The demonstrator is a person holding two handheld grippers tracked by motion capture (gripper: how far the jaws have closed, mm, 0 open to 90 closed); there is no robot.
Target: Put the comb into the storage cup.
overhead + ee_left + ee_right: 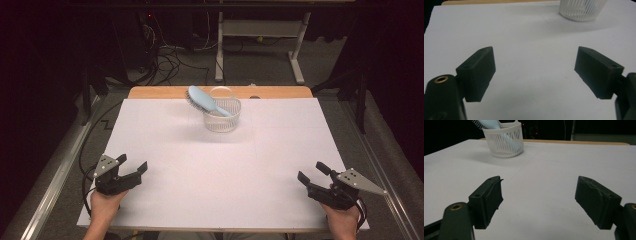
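**Both tongs spread and empty at the near corners; brush sits in the basket by the far edge**

I see the left gripper [133, 167] resting near the table's [280, 165] near left corner, jaws spread wide with nothing between them. My left gripper view [535, 68] confirms bare white surface in the gap. The right gripper [313, 172] sits near the near right corner, likewise spread and empty [539, 195]. A hand holds each from the near edge. Close to the middle of the far edge stands a white slotted basket [222, 122]. A light blue hairbrush [204, 100] leans in it, handle down inside, bristled head sticking out over the rim toward the far left.
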